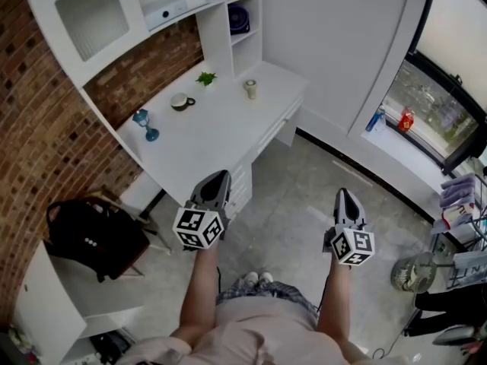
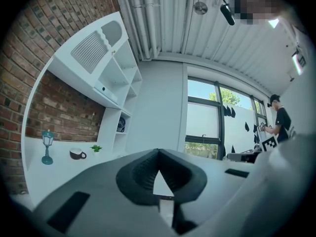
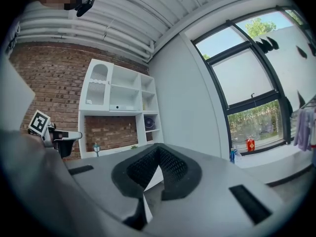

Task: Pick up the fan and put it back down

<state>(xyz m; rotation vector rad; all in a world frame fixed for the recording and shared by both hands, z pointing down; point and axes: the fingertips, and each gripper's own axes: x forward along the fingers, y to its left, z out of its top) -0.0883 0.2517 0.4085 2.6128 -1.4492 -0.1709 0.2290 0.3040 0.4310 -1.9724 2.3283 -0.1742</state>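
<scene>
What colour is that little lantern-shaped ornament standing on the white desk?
Teal blue. The lantern ornament on the white desk shows best in the head view.

The wall (image 1: 34,120) is rough red brick, the desk (image 1: 213,128) smooth matt white, the floor (image 1: 297,219) mottled grey.

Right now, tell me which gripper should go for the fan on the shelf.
Left, probably. The left gripper is at the edge of the desk, nearer the fan; the right gripper hangs over the floor, farther off.

Both arms are reaching forward side by side. The left gripper (image 1: 219,175) and right gripper (image 1: 344,195) are pointing level. Their jaws are pressing together on nothing.
</scene>
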